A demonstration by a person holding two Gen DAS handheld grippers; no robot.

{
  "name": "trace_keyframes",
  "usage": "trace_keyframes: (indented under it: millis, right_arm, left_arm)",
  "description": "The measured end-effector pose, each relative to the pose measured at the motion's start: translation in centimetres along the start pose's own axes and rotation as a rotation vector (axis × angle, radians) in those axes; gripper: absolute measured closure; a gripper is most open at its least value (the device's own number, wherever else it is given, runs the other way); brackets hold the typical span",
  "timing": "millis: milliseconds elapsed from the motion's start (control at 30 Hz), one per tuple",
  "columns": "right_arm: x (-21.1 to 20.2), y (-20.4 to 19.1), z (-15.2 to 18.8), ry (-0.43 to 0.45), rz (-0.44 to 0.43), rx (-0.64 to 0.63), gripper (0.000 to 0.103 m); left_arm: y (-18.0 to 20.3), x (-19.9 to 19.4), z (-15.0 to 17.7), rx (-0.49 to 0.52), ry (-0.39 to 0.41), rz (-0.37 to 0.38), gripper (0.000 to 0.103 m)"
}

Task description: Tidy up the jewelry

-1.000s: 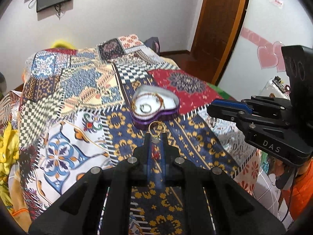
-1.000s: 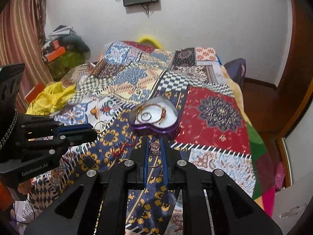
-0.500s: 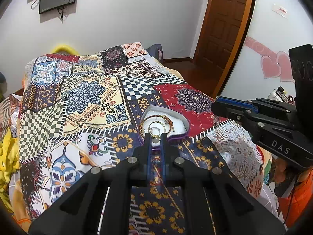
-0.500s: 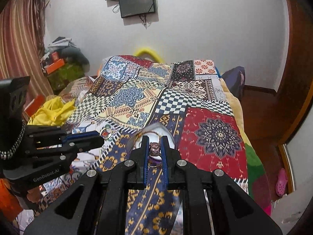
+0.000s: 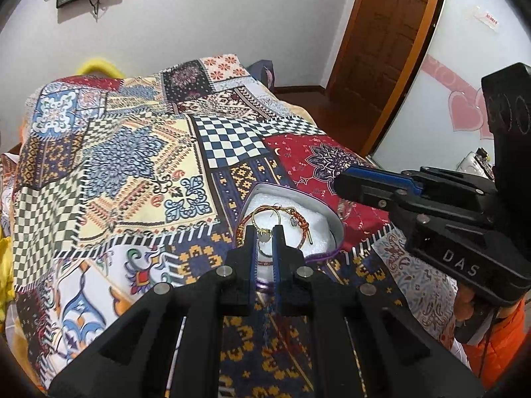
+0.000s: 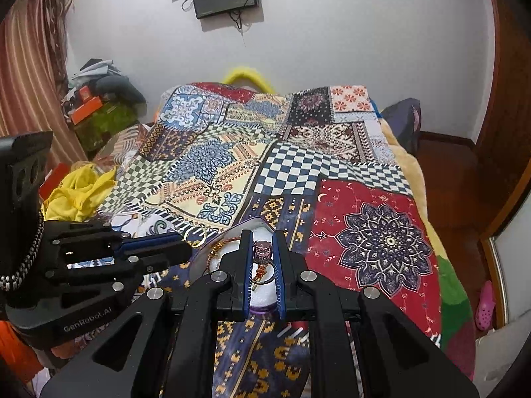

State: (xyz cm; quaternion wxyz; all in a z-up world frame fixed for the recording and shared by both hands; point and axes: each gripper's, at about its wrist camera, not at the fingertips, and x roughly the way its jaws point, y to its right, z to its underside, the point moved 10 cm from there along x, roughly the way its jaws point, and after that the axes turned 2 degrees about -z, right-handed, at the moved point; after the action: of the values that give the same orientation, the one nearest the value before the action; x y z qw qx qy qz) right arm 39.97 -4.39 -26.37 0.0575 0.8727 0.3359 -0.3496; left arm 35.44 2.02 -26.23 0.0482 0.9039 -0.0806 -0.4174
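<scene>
A purple heart-shaped box (image 5: 334,232) with white lining lies open on the patchwork quilt. Inside it are a red-and-gold bracelet (image 5: 298,220) and a silver ring, partly hidden by my fingers. My left gripper (image 5: 264,232) is shut on a thin gold hoop (image 5: 255,220) and hangs over the box's near side. The right wrist view shows that hoop (image 6: 195,236) at the left gripper's tip (image 6: 186,245). My right gripper (image 6: 262,235) is shut on a ring with a purple stone (image 6: 262,251), just above the box (image 6: 229,233). It enters the left wrist view from the right (image 5: 341,182).
The quilt (image 6: 381,242) covers the whole bed. Yellow cloth (image 6: 79,192) and a pile of clutter (image 6: 99,99) lie to its left. A brown door (image 5: 388,39) and wooden floor are on the right, with a pink shoe (image 6: 485,305) beside the bed.
Both grippers have moved forward across the quilt, each with its piece held. The heart box, formerly ahead of the fingertips, now lies right under them.
</scene>
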Motion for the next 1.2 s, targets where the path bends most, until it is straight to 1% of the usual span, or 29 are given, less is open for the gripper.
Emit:
trace_keyframes:
  millis: [300, 667, 900, 1033, 1133, 1200]
  right_arm:
    - [2.1, 0.4, 0.7, -0.065, -0.017, -0.010, 0.092]
    - [3.0, 0.5, 1.1, -0.101, -0.031, -0.023, 0.092]
    - [2.4, 0.4, 0.8, -0.101, -0.027, -0.011, 0.092]
    - [0.9, 0.0, 0.4, -0.087, -0.025, -0.016, 0.090]
    - [-0.4, -0.2, 0.2, -0.066, -0.011, -0.025, 0.086]
    - [-1.2, -0.4, 0.1, -0.053, -0.001, -0.035, 0.084]
  left_arm:
    - [-0.1, 2.9, 0.0, 0.006, -0.053, 0.007, 0.096]
    - [0.1, 3.4, -0.4, 0.005, -0.066, 0.021, 0.096]
    - [0.2, 1.5, -0.7, 0.021, -0.041, 0.003, 0.096]
    - [0.2, -0.2, -1.1, 0.019, -0.017, -0.005, 0.092]
    - [0.5, -2.0, -1.2, 0.023, 0.004, -0.010, 0.085]
    - [0.6, -3.1, -1.2, 0.026, 0.018, -0.015, 0.082]
